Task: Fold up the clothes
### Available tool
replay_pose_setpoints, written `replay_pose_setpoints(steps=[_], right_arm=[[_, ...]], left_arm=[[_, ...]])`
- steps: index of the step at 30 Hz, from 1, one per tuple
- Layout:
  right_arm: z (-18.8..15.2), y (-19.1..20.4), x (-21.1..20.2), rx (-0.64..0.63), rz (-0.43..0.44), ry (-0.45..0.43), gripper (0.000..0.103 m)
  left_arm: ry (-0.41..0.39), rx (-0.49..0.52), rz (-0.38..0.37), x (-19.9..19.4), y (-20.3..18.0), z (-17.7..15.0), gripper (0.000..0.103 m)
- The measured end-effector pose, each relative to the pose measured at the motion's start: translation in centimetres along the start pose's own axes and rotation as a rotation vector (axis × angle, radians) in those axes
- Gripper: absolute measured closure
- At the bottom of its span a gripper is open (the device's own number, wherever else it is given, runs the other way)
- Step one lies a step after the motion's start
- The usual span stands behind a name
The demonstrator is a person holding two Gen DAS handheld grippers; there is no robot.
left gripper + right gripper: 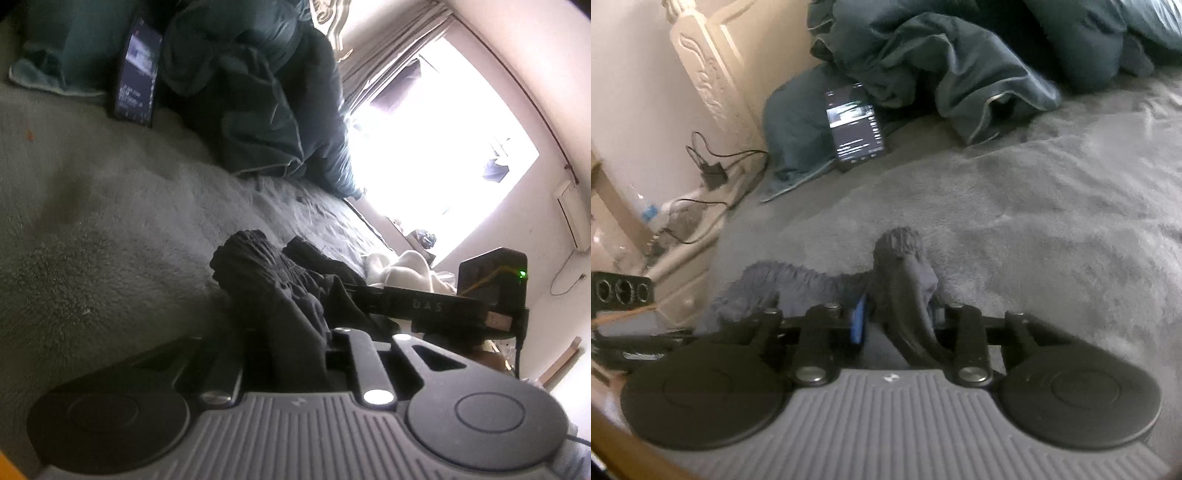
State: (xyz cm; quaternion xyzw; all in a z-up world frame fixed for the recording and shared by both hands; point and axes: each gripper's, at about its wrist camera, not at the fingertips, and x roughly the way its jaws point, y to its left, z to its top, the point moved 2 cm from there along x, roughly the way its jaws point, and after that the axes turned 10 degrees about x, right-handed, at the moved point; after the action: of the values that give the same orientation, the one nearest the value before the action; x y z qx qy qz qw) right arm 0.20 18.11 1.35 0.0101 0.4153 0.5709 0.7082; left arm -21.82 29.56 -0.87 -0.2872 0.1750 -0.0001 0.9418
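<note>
I have a dark garment (280,295) pinched in both grippers. My left gripper (288,354) is clamped on a bunched fold of it, with the gathered waistband (251,254) rising just ahead of the fingers. My right gripper (905,325) is closed on another bunch, the cloth running down between its fingers while the rest trails off to the left as a ruffled edge (783,280). In the left view the other gripper's body (424,306) sits just beyond the fabric, so the two grips are near each other.

By my judgement the garment hangs or drags from both grips just over the bed (1034,221), crumpled, not spread flat. That would fit carrying it out to lay it down for folding, or bringing one part across another partway through a fold; I cannot tell which from here. Either way, the cloth is limp and bunched, so both grips need to hold evenly and the fabric needs tension between them to lose its wrinkles.

The bed is covered with a grey fleecy blanket, soft and likely to catch the cloth. A teal duvet (942,55) is heaped at the head, with a lit phone (855,125) propped against it. A carved headboard (705,70) stands at the left, with cables (713,173) below it. The left view shows a bright window (436,147) with curtains (388,55), and a pale bundle (402,273) past the garment.
</note>
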Motion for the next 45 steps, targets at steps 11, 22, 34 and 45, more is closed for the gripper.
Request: replay_pose_setpoints(steps=[11, 22, 34, 45], right_arm=[[1.9, 1.0, -1.5, 0.085, 0.074, -0.049, 0.087], [7.9, 3.7, -0.5, 0.035, 0.078, -0.141, 0.087], [7.0, 5.3, -5.8, -0.016, 0.023, -0.199, 0.087], [3.6, 5.8, -13.4, -0.034, -0.007, -0.244, 0.086]], left_arm=[[-0.038, 0.018, 0.037, -0.8, 0.7, 2.9, 0.091], [-0.088, 0.256, 0.231, -0.7, 1.2, 9.9, 0.091], [-0.097, 0.428, 0.27, -1.4, -5.2, 9.7, 0.091], [-0.109, 0.549, 0.236, -4.0, -13.5, 7.0, 0.091]])
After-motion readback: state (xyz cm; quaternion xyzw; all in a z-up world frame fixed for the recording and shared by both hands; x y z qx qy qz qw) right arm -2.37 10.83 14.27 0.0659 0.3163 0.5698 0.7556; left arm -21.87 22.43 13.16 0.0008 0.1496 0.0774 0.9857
